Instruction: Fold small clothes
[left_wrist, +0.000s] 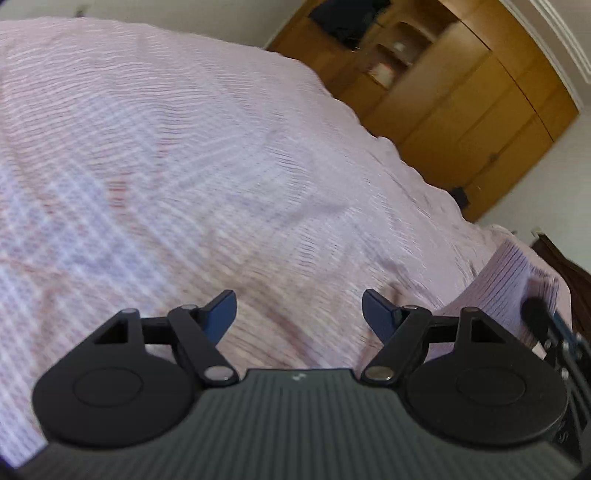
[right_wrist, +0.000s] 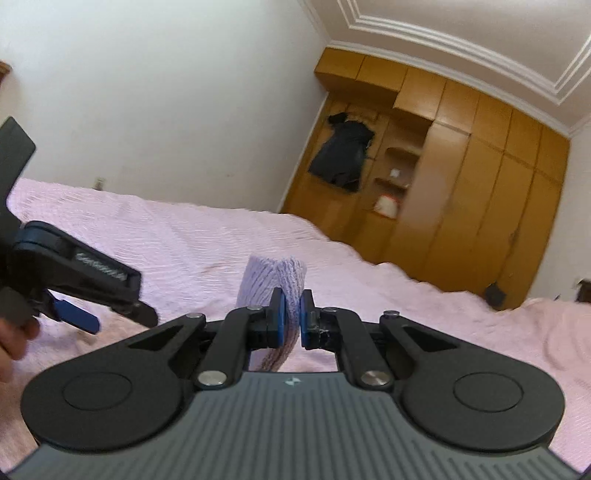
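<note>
A small lilac striped cloth (right_wrist: 273, 280) is pinched between the blue pads of my right gripper (right_wrist: 291, 306), which is shut on it and holds it up above the pink bedspread (right_wrist: 207, 236); part of the cloth hangs below the jaws. In the left wrist view the same cloth (left_wrist: 513, 273) shows at the far right, with a dark part of the right gripper (left_wrist: 535, 314) on it. My left gripper (left_wrist: 299, 299) is open over the bedspread (left_wrist: 184, 166) with nothing between its fingers. The right wrist view shows the left gripper (right_wrist: 110, 317) at the left, in a person's hand (right_wrist: 11, 339).
A tall wooden wardrobe (right_wrist: 461, 184) stands beyond the bed's far edge, with a dark garment (right_wrist: 341, 155) hanging on it and small items on its open shelves. A white wall (right_wrist: 166, 92) runs behind the bed. A dark wooden piece (left_wrist: 565, 266) is at the right.
</note>
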